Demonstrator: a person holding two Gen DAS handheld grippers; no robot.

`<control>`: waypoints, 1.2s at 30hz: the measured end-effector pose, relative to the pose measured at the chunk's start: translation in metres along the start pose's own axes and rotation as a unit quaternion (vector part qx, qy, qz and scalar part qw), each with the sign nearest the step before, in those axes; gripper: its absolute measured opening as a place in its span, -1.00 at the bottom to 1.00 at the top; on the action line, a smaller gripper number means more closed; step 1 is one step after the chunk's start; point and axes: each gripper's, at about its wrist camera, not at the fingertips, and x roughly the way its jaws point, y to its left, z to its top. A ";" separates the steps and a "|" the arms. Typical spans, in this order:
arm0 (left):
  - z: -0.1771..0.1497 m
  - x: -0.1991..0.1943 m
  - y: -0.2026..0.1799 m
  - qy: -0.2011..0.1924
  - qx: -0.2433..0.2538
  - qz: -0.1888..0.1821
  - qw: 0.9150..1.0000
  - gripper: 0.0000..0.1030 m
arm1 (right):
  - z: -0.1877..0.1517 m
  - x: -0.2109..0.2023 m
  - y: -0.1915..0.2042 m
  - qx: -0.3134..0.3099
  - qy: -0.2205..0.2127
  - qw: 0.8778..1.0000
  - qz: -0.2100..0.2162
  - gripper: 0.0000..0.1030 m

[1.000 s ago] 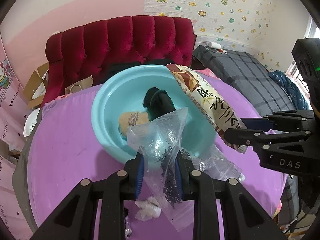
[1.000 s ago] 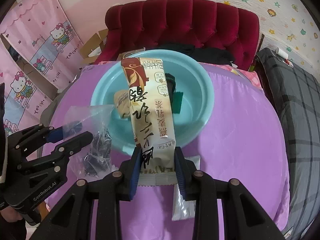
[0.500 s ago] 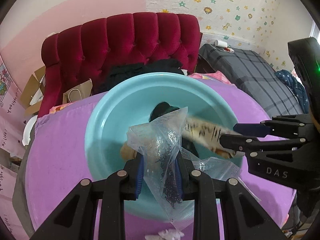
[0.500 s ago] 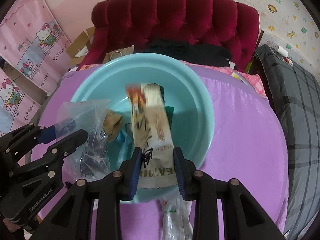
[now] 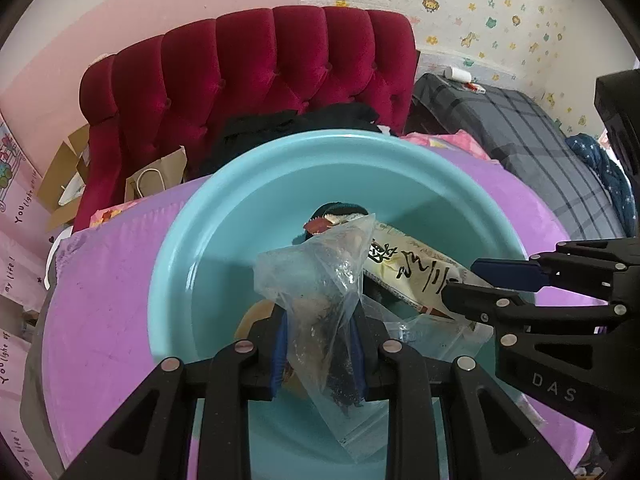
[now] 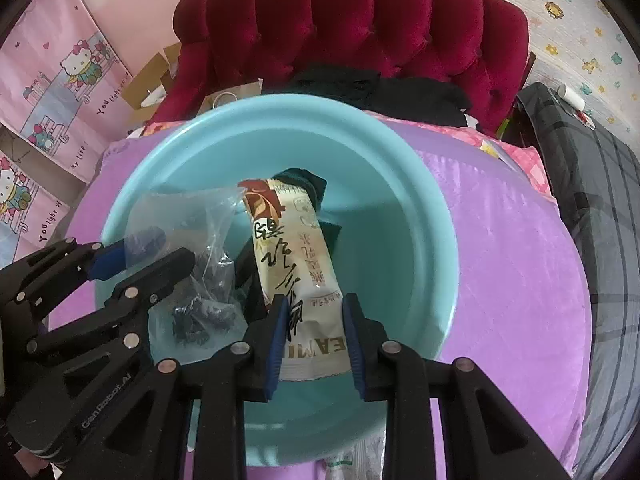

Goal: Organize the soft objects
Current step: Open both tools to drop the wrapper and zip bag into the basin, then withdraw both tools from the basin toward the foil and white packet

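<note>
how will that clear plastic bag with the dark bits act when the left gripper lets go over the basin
The clear bag looks thin and crumpled, so probably floppy. Its dark contents sit low, so it likely drops bottom first into the basin and slumps.

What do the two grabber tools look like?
Both are black plastic with angular, cut-out frames and round silver screws. Each gripper has blue pads on its fingertips. The left gripper has "GenRobot.AI" printed in white on its side. The right gripper has "DAS" on its side.
</note>
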 end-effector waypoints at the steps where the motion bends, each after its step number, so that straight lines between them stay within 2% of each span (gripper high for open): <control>1: 0.000 0.002 -0.001 0.002 0.001 0.001 1.000 -0.44 | 0.000 0.002 0.000 0.000 0.002 1.000 -0.001 -0.44; 9: -0.001 0.002 -0.003 0.001 0.006 0.008 1.000 -0.43 | 0.001 0.014 -0.005 0.008 0.011 1.000 0.011 -0.43; 13: -0.002 -0.002 -0.005 -0.002 0.013 0.016 1.000 -0.39 | 0.001 0.010 -0.006 0.006 0.002 1.000 0.018 -0.37; 14: -0.003 -0.003 -0.006 0.001 0.013 0.023 1.000 -0.36 | 0.001 0.008 -0.006 0.002 -0.003 1.000 0.018 -0.30; 15: -0.004 -0.003 -0.006 0.003 0.012 0.028 1.000 -0.26 | 0.001 0.005 -0.005 0.001 -0.008 1.000 0.016 -0.12; 17: -0.007 -0.005 -0.004 0.004 0.004 0.039 0.999 0.01 | 0.001 -0.001 -0.002 -0.001 -0.016 1.000 0.007 -0.06; 19: -0.012 -0.008 0.003 0.001 -0.013 0.053 0.998 0.58 | 0.000 -0.006 -0.002 -0.003 -0.022 1.000 -0.007 0.05; 20: -0.015 -0.010 0.009 0.000 -0.028 0.065 0.997 0.69 | -0.001 -0.009 -0.003 -0.004 -0.025 1.000 -0.010 0.09; 21: -0.017 -0.011 0.013 0.000 -0.036 0.064 0.997 0.81 | -0.002 -0.011 -0.004 -0.002 -0.027 1.000 -0.014 0.22; 22: -0.021 -0.013 0.018 0.000 -0.050 0.053 0.997 0.88 | -0.003 -0.013 -0.007 -0.001 -0.028 0.999 -0.020 0.45; 24: -0.027 -0.017 0.022 0.001 -0.056 0.049 0.997 1.00 | -0.008 -0.019 -0.010 0.001 -0.036 0.999 -0.026 0.78; 28: -0.037 -0.027 0.019 -0.005 -0.043 0.053 0.998 1.00 | -0.017 -0.031 -0.012 0.001 -0.049 0.998 -0.027 1.00; 36: -0.055 -0.057 0.006 -0.025 -0.030 0.060 0.997 1.00 | -0.041 -0.054 -0.007 -0.004 -0.066 0.997 -0.030 1.00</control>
